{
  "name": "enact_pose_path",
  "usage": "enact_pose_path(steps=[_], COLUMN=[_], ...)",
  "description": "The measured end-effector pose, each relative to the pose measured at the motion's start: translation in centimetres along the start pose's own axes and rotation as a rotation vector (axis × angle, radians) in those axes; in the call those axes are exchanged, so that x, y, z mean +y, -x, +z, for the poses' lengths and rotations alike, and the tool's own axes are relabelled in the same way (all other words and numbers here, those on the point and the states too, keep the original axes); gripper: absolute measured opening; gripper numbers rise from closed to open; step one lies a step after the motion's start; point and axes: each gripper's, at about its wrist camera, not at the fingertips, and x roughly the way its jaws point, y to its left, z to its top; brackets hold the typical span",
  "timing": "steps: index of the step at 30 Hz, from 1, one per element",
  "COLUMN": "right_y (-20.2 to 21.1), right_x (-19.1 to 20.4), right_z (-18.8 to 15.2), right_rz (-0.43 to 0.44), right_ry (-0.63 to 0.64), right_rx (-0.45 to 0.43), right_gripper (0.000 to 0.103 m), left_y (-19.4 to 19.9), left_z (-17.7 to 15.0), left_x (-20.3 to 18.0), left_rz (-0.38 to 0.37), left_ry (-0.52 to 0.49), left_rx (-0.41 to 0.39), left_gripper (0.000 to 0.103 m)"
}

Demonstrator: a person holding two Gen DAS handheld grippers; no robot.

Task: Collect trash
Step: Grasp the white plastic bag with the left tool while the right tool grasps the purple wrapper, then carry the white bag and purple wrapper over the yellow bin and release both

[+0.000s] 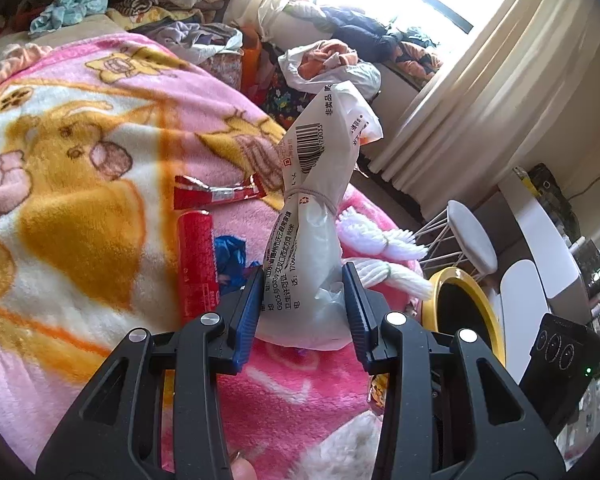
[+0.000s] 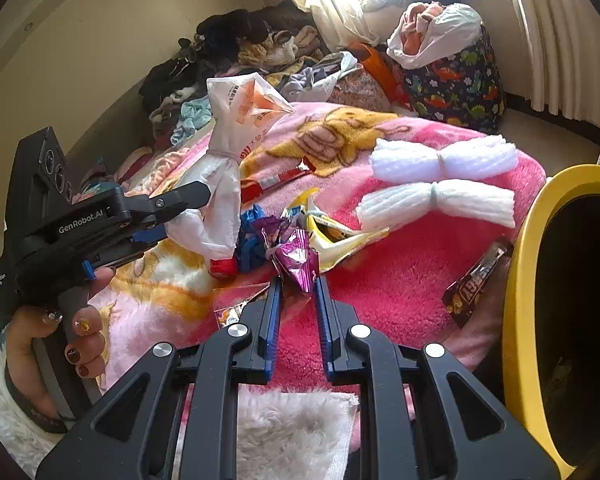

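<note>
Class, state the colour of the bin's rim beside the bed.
Yellow; the bin rim shows best in the right wrist view.

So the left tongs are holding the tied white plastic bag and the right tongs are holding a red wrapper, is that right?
Not quite. The right tongs hold a purple foil wrapper, not a red one, as the right wrist view shows. The left tongs do hold the tied white plastic bag.

On my left claw's (image 2: 180, 216) black body I can read "GenRobot.AI". The white plastic bag (image 1: 320, 216) it holds has a barcode with numbers ending "70033", Chinese words, "G205" and a small recycle sign. The brown wrapper's (image 2: 474, 280) letters are too blurry.
</note>
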Motion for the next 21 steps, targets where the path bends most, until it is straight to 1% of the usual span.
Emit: enact_pose_path(steps=[9, 21], right_y=[2.2, 5.3], right_x=[-1.2, -3.6], right_z=[0.4, 0.6], right_rz=[-0.013, -0.042], right_ry=[-0.026, -0.077], right_rx=[-0.058, -0.130], right_gripper=[0.016, 0.017], left_y=[0.5, 0.2], left_z=[0.2, -0.6], left_x=[-2.0, -5.3], left_rz=[-0.025, -0.055], left_ry=[-0.037, -0.097], left_rx=[-0.017, -0.010], left_gripper=[0.032, 0.032])
